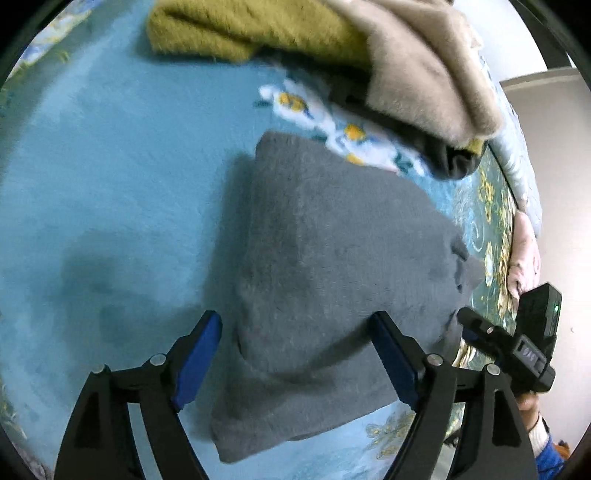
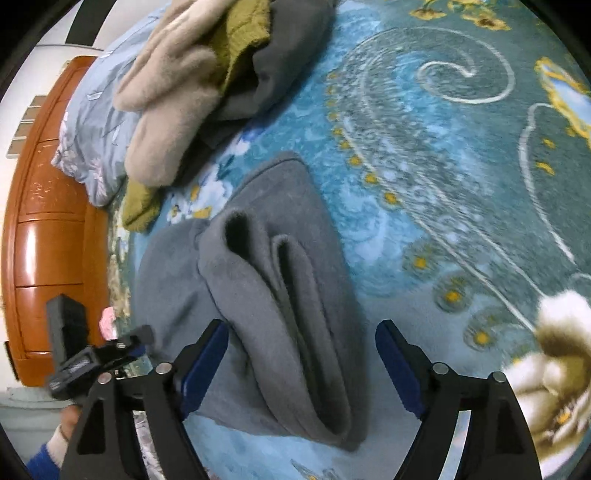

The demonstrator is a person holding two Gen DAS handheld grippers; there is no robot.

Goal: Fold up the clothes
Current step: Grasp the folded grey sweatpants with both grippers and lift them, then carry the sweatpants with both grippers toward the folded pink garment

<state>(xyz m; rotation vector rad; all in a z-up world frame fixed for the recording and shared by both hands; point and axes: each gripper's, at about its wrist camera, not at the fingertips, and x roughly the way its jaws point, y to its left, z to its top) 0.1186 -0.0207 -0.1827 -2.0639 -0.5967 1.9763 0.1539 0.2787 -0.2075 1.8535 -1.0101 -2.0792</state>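
A folded grey fleece garment (image 1: 332, 258) lies on the blue flowered blanket (image 1: 110, 184). My left gripper (image 1: 295, 328) hovers over its near edge, open, with the cloth lying below the gap and the blue pads clear of it. In the right wrist view the same grey garment (image 2: 288, 295) shows its layered folds running away from me. My right gripper (image 2: 303, 332) stands open above the near end of those folds, and neither pad presses on the cloth.
A loose pile of olive (image 1: 240, 33), beige (image 1: 424, 66) and dark grey (image 2: 288, 48) clothes lies beyond the folded piece. A pale blue quilt (image 2: 92, 129) and an orange wooden bed frame (image 2: 48, 240) border the blanket. The housing of the other gripper (image 1: 535, 332) sits at the bed's edge.
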